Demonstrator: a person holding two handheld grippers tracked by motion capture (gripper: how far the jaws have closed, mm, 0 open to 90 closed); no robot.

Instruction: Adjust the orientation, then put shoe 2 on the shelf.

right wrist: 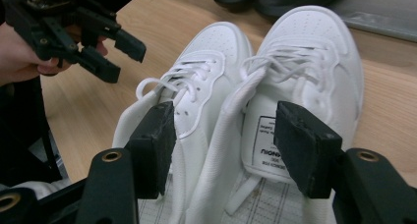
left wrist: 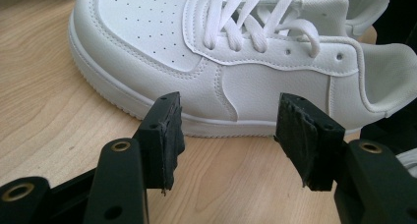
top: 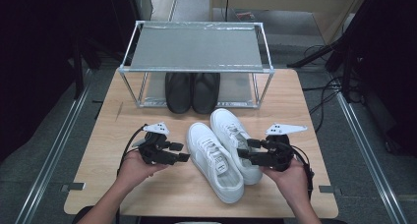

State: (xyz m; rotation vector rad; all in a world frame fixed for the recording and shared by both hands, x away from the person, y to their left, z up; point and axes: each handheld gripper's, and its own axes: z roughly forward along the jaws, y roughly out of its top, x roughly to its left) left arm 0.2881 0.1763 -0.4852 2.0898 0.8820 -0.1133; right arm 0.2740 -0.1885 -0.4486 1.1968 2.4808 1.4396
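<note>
Two white lace-up sneakers lie side by side mid-table, toes pointing away: one (top: 215, 161) nearer me, the other (top: 235, 135) to its right. My left gripper (top: 183, 152) is open just left of the nearer sneaker; in the left gripper view its jaws (left wrist: 231, 135) stand wide with the shoe's side (left wrist: 236, 52) a little beyond them, untouched. My right gripper (top: 246, 149) is open at the right sneaker's heel end. In the right gripper view its jaws (right wrist: 223, 145) straddle the two collars, with the pads clear of the left sneaker (right wrist: 206, 62) and the right sneaker (right wrist: 305, 52).
A metal shoe rack (top: 196, 47) stands at the table's far edge, with a pair of black shoes (top: 192, 91) on its lower shelf. Bare wooden tabletop (top: 113, 150) lies left of my left hand. The left gripper (right wrist: 125, 57) also appears in the right gripper view.
</note>
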